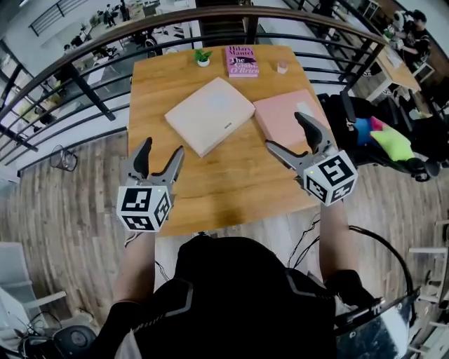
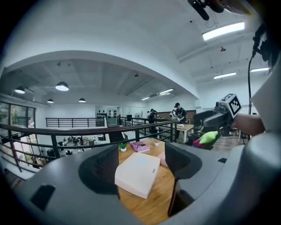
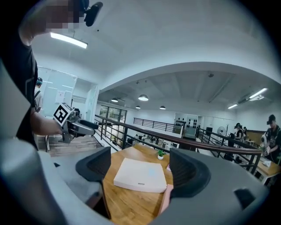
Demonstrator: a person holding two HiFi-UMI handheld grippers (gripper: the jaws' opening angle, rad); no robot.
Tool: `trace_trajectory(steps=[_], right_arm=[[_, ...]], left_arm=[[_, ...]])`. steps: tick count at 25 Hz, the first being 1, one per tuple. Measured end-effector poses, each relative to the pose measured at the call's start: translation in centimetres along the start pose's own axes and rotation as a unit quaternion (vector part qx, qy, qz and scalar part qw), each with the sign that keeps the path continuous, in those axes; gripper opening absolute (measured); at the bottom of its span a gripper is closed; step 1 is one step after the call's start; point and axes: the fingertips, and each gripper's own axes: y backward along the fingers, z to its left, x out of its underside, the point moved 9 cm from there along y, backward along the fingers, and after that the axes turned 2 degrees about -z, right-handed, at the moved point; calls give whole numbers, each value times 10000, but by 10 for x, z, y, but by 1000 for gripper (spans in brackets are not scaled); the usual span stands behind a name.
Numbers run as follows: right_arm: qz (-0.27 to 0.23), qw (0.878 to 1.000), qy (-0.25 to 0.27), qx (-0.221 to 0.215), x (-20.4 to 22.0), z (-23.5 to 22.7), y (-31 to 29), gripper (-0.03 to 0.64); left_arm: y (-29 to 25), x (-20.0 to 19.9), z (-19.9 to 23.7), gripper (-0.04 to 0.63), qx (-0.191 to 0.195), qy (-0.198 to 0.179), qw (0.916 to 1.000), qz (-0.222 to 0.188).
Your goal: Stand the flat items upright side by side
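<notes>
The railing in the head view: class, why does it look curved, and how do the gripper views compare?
Head view: the wide lens bows the railing into an arc; table evenly lit. Left gripper view: a ceiling strip light glares, corners go black. Right gripper view: same black corners, railing bowed.

A desk (image 1: 210, 189) of honey-toned wood, its grain plain under a smooth satin finish, carries a cream box (image 1: 210, 114) with a matt, smooth lid. Beside it lie a pink case (image 1: 284, 105) of the same dull finish and a book (image 1: 242, 62) whose pink paper cover shows a slight sheen. The left tool (image 1: 163, 148) and right tool (image 1: 284, 131) are moulded in matt grey plastic. Their pads (image 2: 103, 168) are black, finely ribbed and rubber-like. Each tool bears a cube (image 1: 144, 208) faced with flat black-and-white print. Beyond the desk runs a railing (image 2: 75, 130) of dark painted metal. The floor (image 1: 63, 210) is grey-brown wood plank, dull and streaked.
</notes>
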Motion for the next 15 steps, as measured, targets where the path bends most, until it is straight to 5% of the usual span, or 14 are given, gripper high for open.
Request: trace_trajectory(steps=[10, 15], right_arm=[[963, 9940, 224, -464, 27, -25, -75, 419], [1418, 9843, 580, -873, 62, -55, -109, 420]], left_arm=[[-40, 35, 34, 345, 669, 73, 9968, 425], [-68, 59, 17, 345, 570, 169, 9954, 747]])
